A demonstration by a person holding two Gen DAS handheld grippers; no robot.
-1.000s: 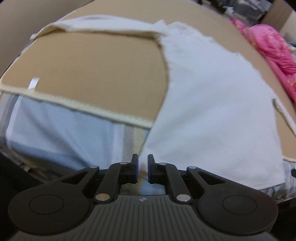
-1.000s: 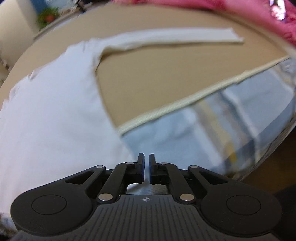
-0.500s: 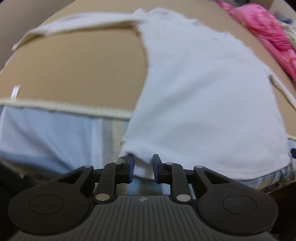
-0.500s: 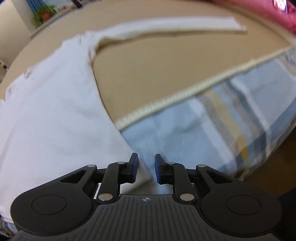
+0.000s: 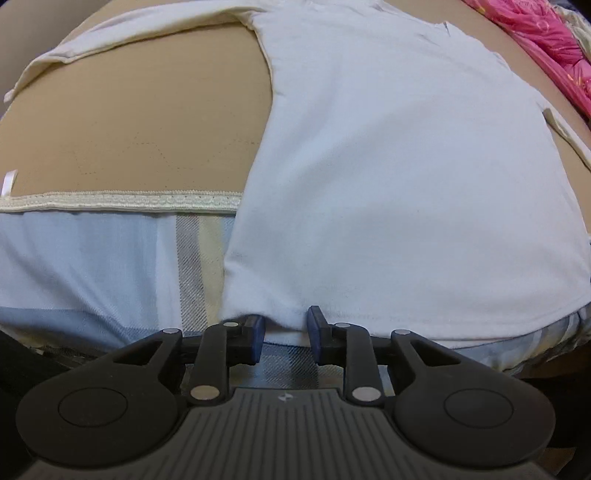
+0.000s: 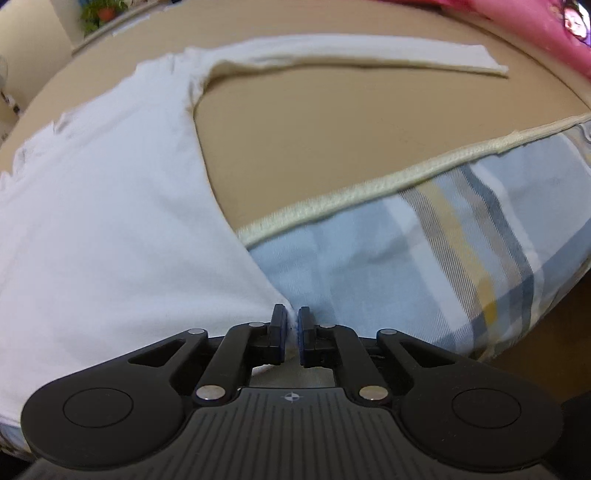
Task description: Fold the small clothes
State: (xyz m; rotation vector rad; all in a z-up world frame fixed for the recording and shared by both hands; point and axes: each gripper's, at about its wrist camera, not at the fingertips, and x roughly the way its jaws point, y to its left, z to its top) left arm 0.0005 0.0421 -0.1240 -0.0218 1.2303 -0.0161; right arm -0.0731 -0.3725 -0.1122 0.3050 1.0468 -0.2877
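— Two grippers are seen at the near hem of one white long-sleeved shirt (image 5: 399,177), which is spread flat on a tan mat (image 5: 147,122). How is the left gripper (image 5: 284,334) set?

— Its jaws are parted, and a fold of the hem is seen hanging between the blue pads (image 5: 258,330) without being pinched. The shirt body fills that view from 12 to 3 o'clock, and one sleeve (image 5: 122,40) is stretched toward 10 o'clock.

— And the right gripper (image 6: 291,334)?

— It is nearly closed, and the hem corner is caught in the narrow gap between its pads, so the shirt (image 6: 103,206) appears to be gripped there. In that view the body is laid from 8 to 11 o'clock, and the other sleeve (image 6: 362,55) is extended toward 1 o'clock.

— What is found under the mat?

— A plaid blue, grey and yellow sheet (image 6: 424,258) is shown beyond the mat's cream braided edge (image 6: 369,192). Pink fabric (image 5: 546,44) is seen at 1 o'clock in the left view, well apart from the shirt, and a potted plant (image 6: 99,9) at 11 o'clock in the right view.
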